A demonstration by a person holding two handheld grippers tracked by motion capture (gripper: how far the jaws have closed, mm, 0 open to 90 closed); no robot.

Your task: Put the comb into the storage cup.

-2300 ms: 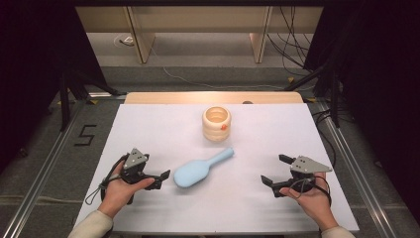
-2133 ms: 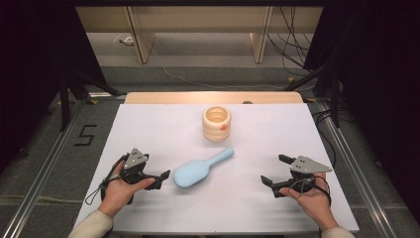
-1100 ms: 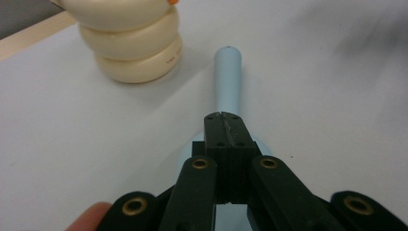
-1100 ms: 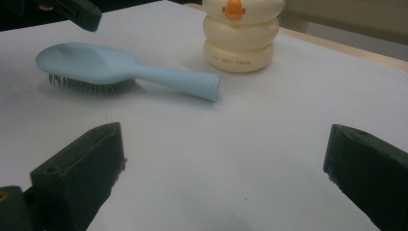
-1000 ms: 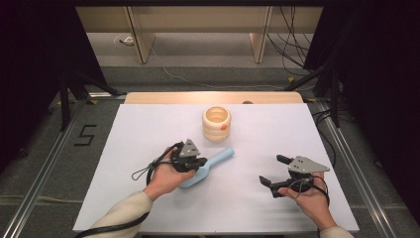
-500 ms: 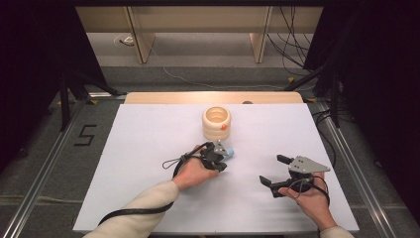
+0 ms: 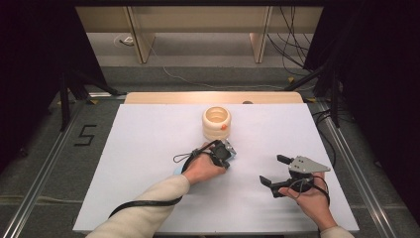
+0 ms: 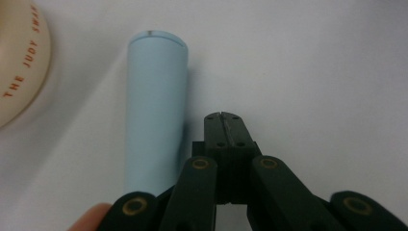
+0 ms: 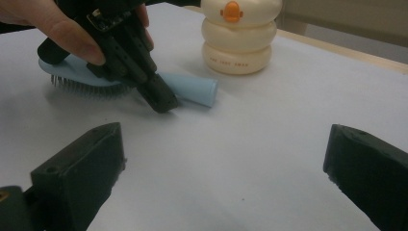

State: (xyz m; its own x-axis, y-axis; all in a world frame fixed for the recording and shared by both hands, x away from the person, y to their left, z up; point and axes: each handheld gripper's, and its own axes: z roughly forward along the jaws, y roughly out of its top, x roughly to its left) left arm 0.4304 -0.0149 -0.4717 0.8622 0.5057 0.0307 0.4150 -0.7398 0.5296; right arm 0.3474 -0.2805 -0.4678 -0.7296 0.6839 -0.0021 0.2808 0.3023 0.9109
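A light blue hairbrush lies bristles-down on the white table, its handle (image 8: 156, 106) pointing toward a cream ring-shaped pot (image 7: 217, 123) with an orange beak. My left gripper (image 7: 225, 153) hovers over the brush, jaws shut with nothing between them. Its tips (image 8: 223, 118) sit low beside the handle, just to its right in the left gripper view. From the right gripper view, the left gripper (image 9: 163, 101) slants down in front of the handle (image 9: 195, 89), a hand above the bristles (image 9: 82, 84). My right gripper (image 7: 274, 170) stays open and empty at the front right.
The cream pot (image 9: 239, 36) stands just beyond the brush's handle end. The white tabletop (image 7: 148, 139) spreads wide to the left and front. A wooden strip (image 7: 213, 97) borders the far edge, with cables on the floor behind.
My left hand has swept from the table's left side to the right, over the brush, and sunk toward the handle. The right gripper has stayed in place.
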